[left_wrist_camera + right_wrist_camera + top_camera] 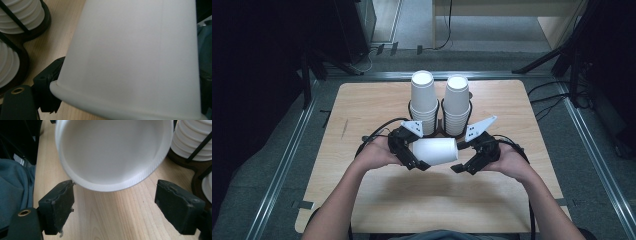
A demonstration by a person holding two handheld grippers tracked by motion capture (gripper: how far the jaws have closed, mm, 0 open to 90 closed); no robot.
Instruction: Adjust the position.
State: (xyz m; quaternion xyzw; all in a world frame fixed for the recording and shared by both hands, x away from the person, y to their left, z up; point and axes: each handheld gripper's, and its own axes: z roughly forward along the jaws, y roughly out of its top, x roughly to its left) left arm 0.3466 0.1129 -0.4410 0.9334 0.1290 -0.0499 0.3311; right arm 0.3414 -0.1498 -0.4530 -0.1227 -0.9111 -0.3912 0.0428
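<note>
left gripper (pixel 418 159) grips a sideways paper cup (pixel 435 150); right gripper (pixel 466 164) gapes wide, empty, facing its mouth.

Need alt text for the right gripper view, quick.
A white paper cup lies on its side, its open mouth facing the camera just beyond the open right gripper. Under it is the wooden table; stacked cups stand at right.

In the left gripper view the cup (pixel 135 60) runs off the frame at 12 and 6 o'clock and hides the jaw at 3 o'clock. In the right gripper view its rim (pixel 115 182) is cut off at 12 o'clock; the stacks (pixel 192 142) at 2 o'clock.
</note>
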